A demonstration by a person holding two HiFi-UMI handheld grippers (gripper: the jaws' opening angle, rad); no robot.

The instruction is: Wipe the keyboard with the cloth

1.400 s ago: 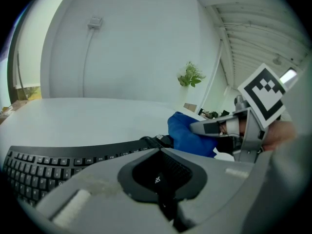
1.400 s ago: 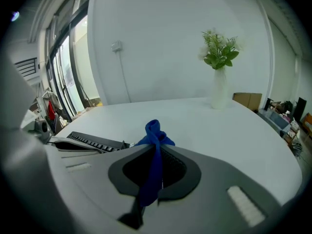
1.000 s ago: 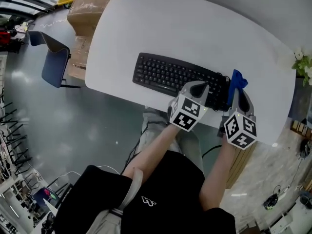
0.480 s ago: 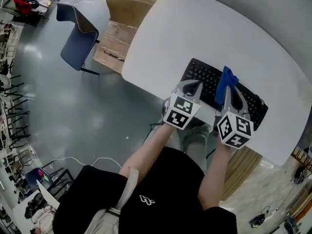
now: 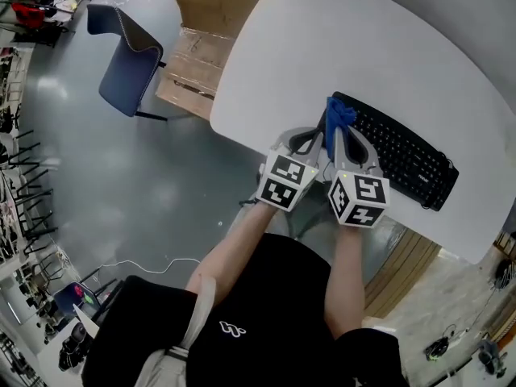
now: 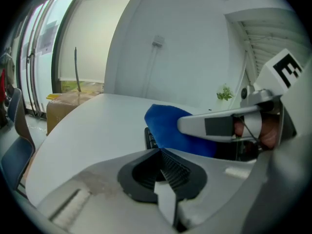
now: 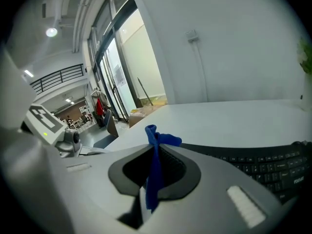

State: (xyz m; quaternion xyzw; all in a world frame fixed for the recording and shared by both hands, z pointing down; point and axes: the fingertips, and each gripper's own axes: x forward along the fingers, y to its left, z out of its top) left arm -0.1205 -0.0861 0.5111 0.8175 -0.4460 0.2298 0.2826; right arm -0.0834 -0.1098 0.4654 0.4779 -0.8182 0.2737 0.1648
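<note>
- A white table (image 5: pixel 339 47) with a rounded edge stands on a glossy grey floor (image 5: pixel 121 184).
- A blue chair (image 5: pixel 121 83) stands on the floor near the table's corner, just beside brown cardboard boxes (image 5: pixel 205 22) that sit against the table's edge.
- A thin white cable (image 5: pixel 161 262) trails across the floor.
- Behind the table rises a plain white wall (image 6: pixel 190 48); a small socket box (image 6: pixel 157 41) sits on it, with a cord hanging below.
- Tall windows (image 6: pixel 73 52) let in daylight.
- A small green plant (image 6: pixel 224 92) shows against the wall.
- A round ceiling lamp (image 7: pixel 51 31) shines above a railing (image 7: pixel 61 76).
</note>
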